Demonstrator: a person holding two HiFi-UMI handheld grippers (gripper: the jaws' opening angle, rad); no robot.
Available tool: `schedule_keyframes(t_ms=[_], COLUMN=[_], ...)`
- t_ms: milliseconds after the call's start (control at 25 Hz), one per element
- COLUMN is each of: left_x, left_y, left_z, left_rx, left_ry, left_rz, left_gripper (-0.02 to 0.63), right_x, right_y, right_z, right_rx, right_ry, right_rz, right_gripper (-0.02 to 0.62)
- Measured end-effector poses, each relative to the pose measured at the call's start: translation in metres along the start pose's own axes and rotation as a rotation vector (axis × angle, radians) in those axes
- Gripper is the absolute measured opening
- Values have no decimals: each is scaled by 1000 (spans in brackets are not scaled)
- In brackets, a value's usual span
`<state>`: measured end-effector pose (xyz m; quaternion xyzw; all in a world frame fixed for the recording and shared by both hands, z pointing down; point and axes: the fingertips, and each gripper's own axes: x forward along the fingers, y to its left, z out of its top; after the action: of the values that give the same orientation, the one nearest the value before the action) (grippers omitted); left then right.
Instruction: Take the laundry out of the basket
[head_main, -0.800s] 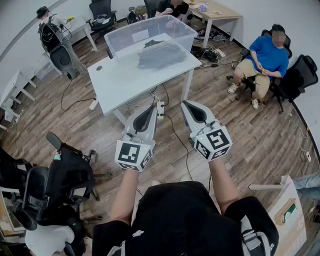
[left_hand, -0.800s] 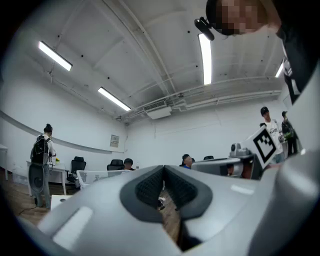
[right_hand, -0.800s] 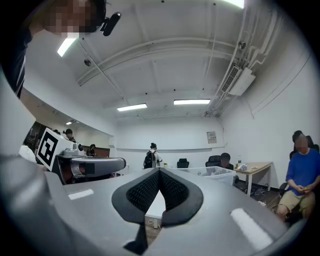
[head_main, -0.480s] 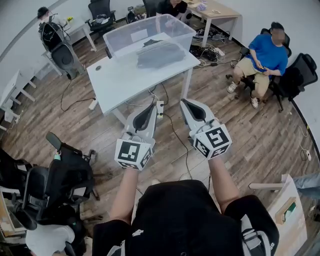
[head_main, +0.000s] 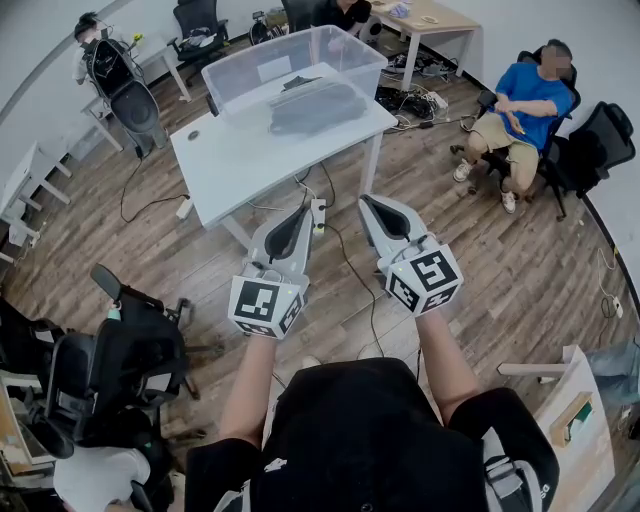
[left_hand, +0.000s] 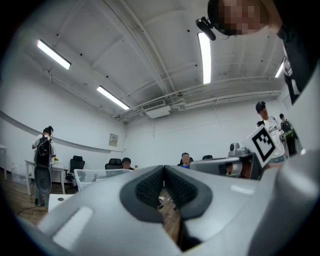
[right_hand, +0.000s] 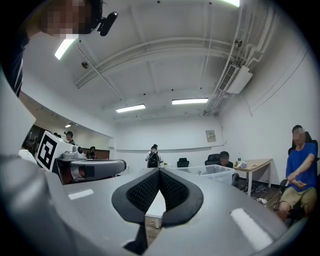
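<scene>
Seen from the head camera: two bare forearms (head_main: 250, 390) stretched up from the lower middle of the frame, side by side and about level, each ending behind one of the white marker cubes (head_main: 265, 305) printed with black squares. Left gripper (head_main: 303, 210) just left of centre, right gripper (head_main: 368, 201) just right of centre, apart from each other, both aimed toward the upper middle of the frame above a wood-plank floor (head_main: 480, 270). Smooth grey shells narrowing to a point, lined inside with dark ribbed pads.

Left jaws clenched tip to tip, nothing between the pads (left_hand: 148, 187), only a thin slit of floor showing lower down. Right jaws likewise pressed together at the tips and empty, pads (right_hand: 142, 192) black and finely ridged, a small wedge-shaped gap beneath the contact.

Basket (head_main: 240, 78) in the upper middle of the frame: a clear hard-plastic tub, rectangular with rounded corners, standing at the far end of a flat white worktop (head_main: 240, 165) on white legs. Laundry (head_main: 318, 105) lying inside it, a soft, crumpled, dark grey heap. Both grippers well short of basket and worktop, touching neither.

Upper right: a seated person in a blue top (head_main: 528, 95). Lower left: a black office chair (head_main: 110, 370).
</scene>
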<state>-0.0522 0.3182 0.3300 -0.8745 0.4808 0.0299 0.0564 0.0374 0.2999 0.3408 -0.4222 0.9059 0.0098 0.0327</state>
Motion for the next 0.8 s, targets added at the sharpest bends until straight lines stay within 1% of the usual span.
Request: schedule_keyframes(t_ms=[400,800], left_x=[8,23], left_y=[-10,-27], left_z=[-6,-9], left_rx=[-4,-3], left_ry=[18,22], left_rz=[4,17], left_gripper=[8,8], right_x=[-6,-18], right_y=[-9,-27], right_z=[-2,-4], right_rx=[6,9], right_ry=[6,5], right_rz=[18,41], right_gripper=[0,0])
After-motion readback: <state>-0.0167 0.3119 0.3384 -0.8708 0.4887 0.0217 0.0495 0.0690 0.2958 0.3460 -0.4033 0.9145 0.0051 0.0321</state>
